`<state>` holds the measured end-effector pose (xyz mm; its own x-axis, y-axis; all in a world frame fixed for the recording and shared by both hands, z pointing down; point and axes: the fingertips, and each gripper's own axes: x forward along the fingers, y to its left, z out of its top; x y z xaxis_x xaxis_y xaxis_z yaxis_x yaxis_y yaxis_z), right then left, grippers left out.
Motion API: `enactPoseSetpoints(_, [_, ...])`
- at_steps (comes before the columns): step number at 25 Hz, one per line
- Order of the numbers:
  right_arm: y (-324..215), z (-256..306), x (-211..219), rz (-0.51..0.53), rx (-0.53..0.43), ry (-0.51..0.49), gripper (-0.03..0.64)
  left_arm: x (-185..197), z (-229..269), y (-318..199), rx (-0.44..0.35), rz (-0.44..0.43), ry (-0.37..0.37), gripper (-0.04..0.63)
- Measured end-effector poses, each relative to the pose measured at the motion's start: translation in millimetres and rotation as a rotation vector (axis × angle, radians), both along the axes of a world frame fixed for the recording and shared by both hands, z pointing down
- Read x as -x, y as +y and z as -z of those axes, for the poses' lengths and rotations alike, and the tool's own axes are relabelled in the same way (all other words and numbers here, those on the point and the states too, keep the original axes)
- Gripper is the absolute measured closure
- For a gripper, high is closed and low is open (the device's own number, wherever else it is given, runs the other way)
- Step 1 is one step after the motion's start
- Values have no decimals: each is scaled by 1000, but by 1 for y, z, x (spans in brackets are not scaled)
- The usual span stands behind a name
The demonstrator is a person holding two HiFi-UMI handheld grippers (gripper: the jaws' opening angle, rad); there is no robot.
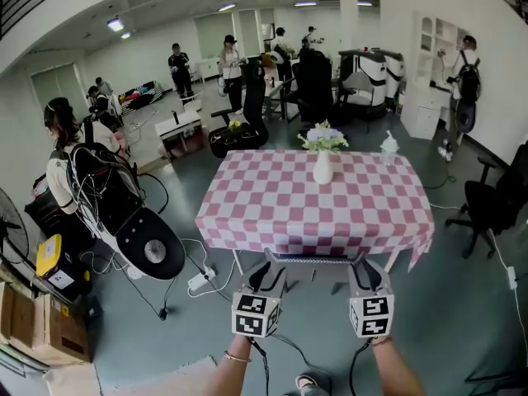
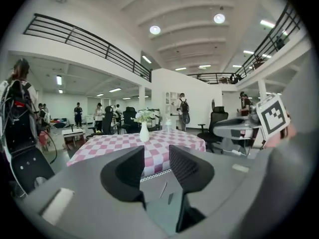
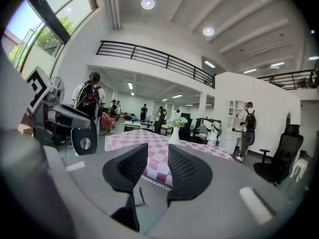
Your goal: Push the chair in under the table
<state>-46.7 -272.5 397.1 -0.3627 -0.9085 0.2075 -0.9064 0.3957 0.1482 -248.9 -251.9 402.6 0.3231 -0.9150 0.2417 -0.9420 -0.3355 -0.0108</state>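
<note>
A table under a pink-and-white checked cloth carries a white vase of flowers. The chair shows only as a dark top edge under the cloth's near edge; the rest is hidden. My left gripper and right gripper hang side by side just short of that edge, one off each end of it. Both are open with nothing between the jaws. The left gripper view looks through its gripper at the table. The right gripper view does the same, from gripper to table.
A person with a backpack stands at the left beside a black machine, with cables and a power strip on the floor. Cardboard boxes sit at the lower left. Office chairs stand at the right and behind the table.
</note>
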Motion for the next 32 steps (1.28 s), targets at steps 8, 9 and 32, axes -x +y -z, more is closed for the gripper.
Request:
enactPoseSetpoints(8, [59,34,-28,-170,-36,-229,546,10,42,48,-137,146,27,521])
enactPoseSetpoints(9, [65,36,-30,-184,-40,-231,589,11,43,53,-141,159,34,549])
enactPoseSetpoints(32, [125,33,-33,-214,-17,-188,607,16,22,100,-93,172,88,594])
